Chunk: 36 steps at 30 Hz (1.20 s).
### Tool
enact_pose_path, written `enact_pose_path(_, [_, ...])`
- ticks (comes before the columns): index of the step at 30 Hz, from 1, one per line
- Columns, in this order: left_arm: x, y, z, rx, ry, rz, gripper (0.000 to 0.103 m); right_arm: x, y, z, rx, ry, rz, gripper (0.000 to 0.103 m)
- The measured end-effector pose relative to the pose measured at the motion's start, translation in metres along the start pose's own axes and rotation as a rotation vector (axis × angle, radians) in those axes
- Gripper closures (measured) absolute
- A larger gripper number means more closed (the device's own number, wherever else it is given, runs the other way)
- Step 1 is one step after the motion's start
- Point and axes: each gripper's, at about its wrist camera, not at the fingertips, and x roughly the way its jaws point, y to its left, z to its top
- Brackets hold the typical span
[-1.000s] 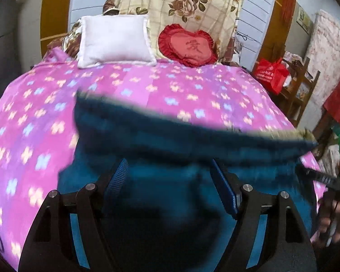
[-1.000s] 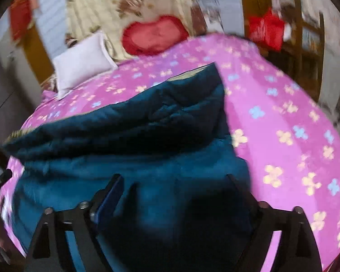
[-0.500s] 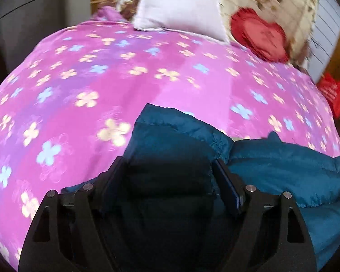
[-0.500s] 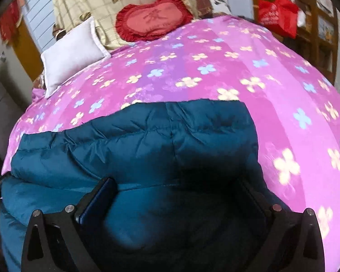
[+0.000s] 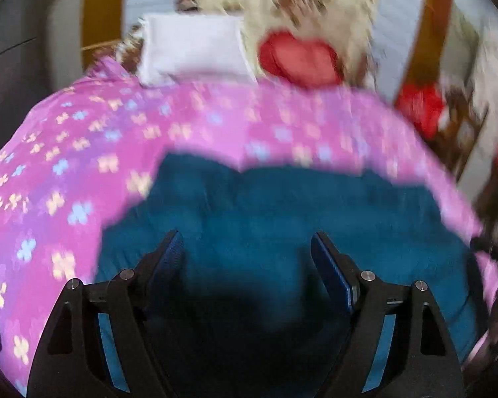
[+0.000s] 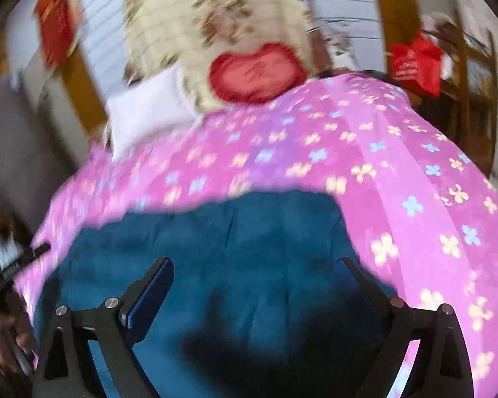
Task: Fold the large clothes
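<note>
I am holding my left gripper (image 5: 247, 245) over a dark teal padded jacket (image 5: 282, 219), its 2 fingers spread wide apart with nothing between them. My right gripper (image 6: 259, 265) is hanging over the same jacket (image 6: 249, 248), its fingers also parted wide and gripping nothing. The jacket is lying on a pink bedspread (image 5: 83, 152) printed with small flowers, filling the 6 o'clock half of both views (both pictures are smeared, so seams and edges are hard to make out). In the left view, a white pillow (image 5: 192, 49) is sitting at 11 o'clock and a red heart cushion (image 5: 302, 59) at 12 o'clock, just beside it. A red bag (image 6: 415, 63) is showing at 2 o'clock in the right view. My other hand (image 6: 6, 338) is peeking in at 8 o'clock there.
</note>
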Motion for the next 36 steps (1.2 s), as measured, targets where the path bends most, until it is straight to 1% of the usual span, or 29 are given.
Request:
enact_pose_path(1, [0.014, -0.003, -0.012, 0.016, 0.048, 0.017, 0.022, 0.005, 0.000, -0.011, -0.012, 0.034, -0.028, 0.007])
enact_pose_path(2, [0.021, 0.000, -0.019, -0.009, 0.051, -0.004, 0.021, 0.016, -0.001, -0.024, -0.020, 0.089, -0.050, 0.006])
enact_pose_path(3, [0.020, 0.003, -0.021, -0.023, 0.033, -0.016, 0.020, 0.028, -0.004, -0.035, -0.029, 0.120, -0.029, 0.001])
enact_pose_path(4, [0.021, 0.005, -0.019, -0.027, 0.049, -0.022, 0.019, 0.027, -0.007, -0.039, -0.024, 0.087, -0.008, 0.000])
enact_pose_path(5, [0.020, 0.006, -0.017, -0.031, 0.072, -0.019, 0.019, 0.025, -0.010, -0.038, -0.009, 0.086, 0.001, 0.000])
enact_pose_path(6, [0.012, 0.006, -0.015, -0.039, 0.096, 0.013, 0.020, 0.023, -0.011, -0.038, -0.002, 0.097, 0.001, 0.000])
enact_pose_path(7, [0.002, 0.005, -0.015, -0.037, 0.083, 0.021, 0.020, 0.012, -0.010, -0.038, 0.007, 0.078, -0.016, 0.003])
enact_pose_path(8, [-0.014, 0.003, -0.016, -0.019, 0.048, 0.007, 0.020, -0.001, -0.008, -0.040, 0.012, 0.035, -0.029, 0.004])
enact_pose_path(9, [-0.029, -0.001, -0.020, 0.005, 0.011, -0.007, 0.020, -0.019, -0.004, -0.044, 0.005, -0.027, -0.021, 0.003])
enact_pose_path(11, [-0.053, -0.009, -0.038, 0.046, -0.041, -0.018, 0.020, -0.047, 0.009, -0.058, -0.027, -0.098, 0.038, 0.003])
enact_pose_path(12, [-0.057, -0.012, -0.051, 0.055, -0.043, -0.029, 0.018, -0.053, 0.015, -0.065, -0.039, -0.106, 0.059, 0.002])
enact_pose_path(13, [-0.052, -0.016, -0.064, 0.070, -0.016, -0.046, 0.017, -0.055, 0.022, -0.073, -0.057, -0.105, 0.069, 0.001])
enact_pose_path(14, [-0.043, -0.018, -0.075, 0.076, 0.015, -0.045, 0.017, -0.055, 0.030, -0.081, -0.077, -0.093, 0.059, 0.000])
enact_pose_path(15, [-0.036, -0.018, -0.083, 0.063, 0.015, -0.041, 0.015, -0.049, 0.040, -0.089, -0.108, -0.057, 0.036, 0.000])
enact_pose_path(17, [-0.032, -0.017, -0.087, 0.021, -0.019, -0.041, 0.011, -0.026, 0.050, -0.100, -0.150, 0.038, 0.007, 0.000])
enact_pose_path(19, [-0.027, -0.016, -0.084, -0.019, -0.015, -0.046, 0.003, -0.022, 0.047, -0.107, -0.146, 0.010, 0.019, 0.000])
enact_pose_path(20, [-0.025, -0.014, -0.082, -0.042, -0.012, -0.055, 0.001, -0.022, 0.045, -0.108, -0.141, 0.016, 0.028, 0.000])
enact_pose_path(22, [-0.025, -0.013, -0.084, -0.069, -0.023, -0.063, 0.001, -0.021, 0.042, -0.108, -0.142, 0.033, 0.045, 0.000])
enact_pose_path(24, [-0.025, -0.015, -0.088, -0.056, -0.043, -0.059, 0.001, -0.025, 0.041, -0.107, -0.152, 0.034, 0.042, 0.000])
enact_pose_path(26, [-0.033, -0.018, -0.092, -0.038, -0.041, -0.046, 0.001, -0.034, 0.045, -0.104, -0.156, -0.007, 0.015, 0.002])
enact_pose_path(27, [-0.041, -0.017, -0.094, -0.052, -0.045, -0.036, 0.001, -0.043, 0.048, -0.102, -0.168, -0.053, 0.005, 0.003])
enact_pose_path(28, [-0.049, -0.014, -0.095, -0.067, -0.056, -0.037, 0.001, -0.054, 0.053, -0.102, -0.189, -0.101, 0.020, 0.003])
enact_pose_path(30, [-0.067, -0.007, -0.101, -0.065, -0.109, -0.035, 0.001, -0.078, 0.064, -0.104, -0.235, -0.197, 0.064, 0.003])
enact_pose_path(31, [-0.075, 0.000, -0.106, -0.061, -0.156, 0.000, 0.001, -0.082, 0.068, -0.108, -0.247, -0.208, 0.080, 0.002])
enact_pose_path(32, [-0.077, 0.007, -0.111, -0.062, -0.174, 0.038, 0.001, -0.079, 0.071, -0.112, -0.257, -0.188, 0.097, 0.000])
enact_pose_path(33, [-0.072, 0.016, -0.115, -0.073, -0.156, 0.072, 0.001, -0.068, 0.073, -0.115, -0.266, -0.131, 0.091, 0.000])
enact_pose_path(34, [-0.058, 0.030, -0.120, -0.095, -0.088, 0.058, 0.001, -0.051, 0.075, -0.119, -0.275, -0.046, 0.052, 0.000])
enact_pose_path(35, [-0.057, 0.038, -0.122, -0.112, -0.074, 0.017, 0.001, -0.038, 0.074, -0.122, -0.279, 0.008, 0.033, 0.000])
enact_pose_path(36, [-0.061, 0.043, -0.122, -0.126, -0.079, 0.005, 0.001, -0.034, 0.072, -0.122, -0.268, 0.012, 0.041, 0.000])
